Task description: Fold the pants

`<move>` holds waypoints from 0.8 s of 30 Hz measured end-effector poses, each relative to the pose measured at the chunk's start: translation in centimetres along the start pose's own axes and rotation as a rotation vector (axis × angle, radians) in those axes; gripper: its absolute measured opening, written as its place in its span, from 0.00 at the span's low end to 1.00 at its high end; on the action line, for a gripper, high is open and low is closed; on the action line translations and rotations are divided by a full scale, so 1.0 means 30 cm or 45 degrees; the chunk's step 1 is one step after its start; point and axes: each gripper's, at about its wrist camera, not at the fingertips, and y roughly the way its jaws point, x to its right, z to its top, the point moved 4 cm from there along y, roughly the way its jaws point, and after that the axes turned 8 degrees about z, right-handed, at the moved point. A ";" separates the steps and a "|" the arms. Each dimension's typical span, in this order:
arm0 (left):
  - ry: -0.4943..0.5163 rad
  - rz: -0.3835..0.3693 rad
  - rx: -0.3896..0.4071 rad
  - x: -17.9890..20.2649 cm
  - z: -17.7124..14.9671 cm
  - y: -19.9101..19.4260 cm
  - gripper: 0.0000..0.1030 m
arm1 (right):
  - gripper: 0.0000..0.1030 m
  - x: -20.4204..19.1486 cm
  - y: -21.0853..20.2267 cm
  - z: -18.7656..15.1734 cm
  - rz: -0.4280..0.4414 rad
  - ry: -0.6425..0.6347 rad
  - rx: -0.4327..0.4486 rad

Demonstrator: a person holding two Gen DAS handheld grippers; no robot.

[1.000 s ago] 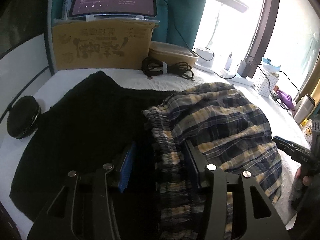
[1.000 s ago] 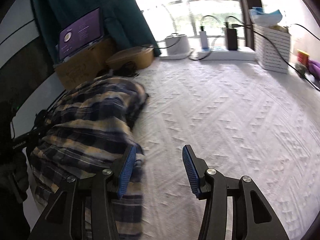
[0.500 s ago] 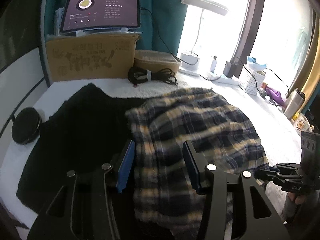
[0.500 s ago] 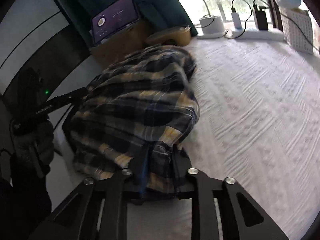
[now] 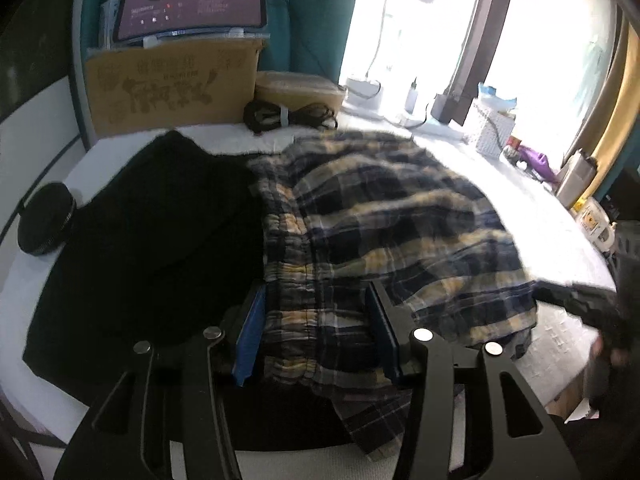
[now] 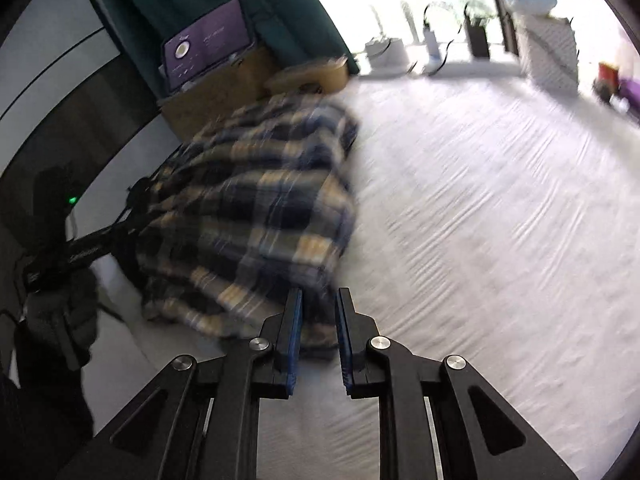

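Navy and yellow plaid pants [image 5: 392, 216] lie bunched on the white bed [image 6: 480, 220]. In the left wrist view my left gripper [image 5: 316, 292] has its blue pads on either side of the gathered elastic waistband, which fills the gap between them. From the right wrist view my right gripper [image 6: 320, 294] is shut on the near edge of the plaid pants [image 6: 260, 208], with fabric pinched between the narrow pads. The right gripper also shows as a dark blur [image 5: 580, 300] at the pants' right edge. A gloved hand holds the left gripper [image 6: 100, 240].
A black garment [image 5: 152, 232] lies spread under and left of the pants. A round black case [image 5: 46, 218] sits at the left edge. Behind stand a cardboard box [image 5: 172, 84] with a tablet [image 5: 192, 0], a cable bundle [image 5: 288, 114] and a white basket [image 5: 490, 128].
My right gripper went from open beside the pants to shut on their near edge. The pants shifted and spread between the two grippers. The left gripper kept the waistband between its pads.
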 end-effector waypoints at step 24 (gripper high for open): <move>-0.076 -0.021 -0.047 -0.067 0.132 0.228 0.48 | 0.21 0.148 0.428 0.471 0.151 -0.054 -0.075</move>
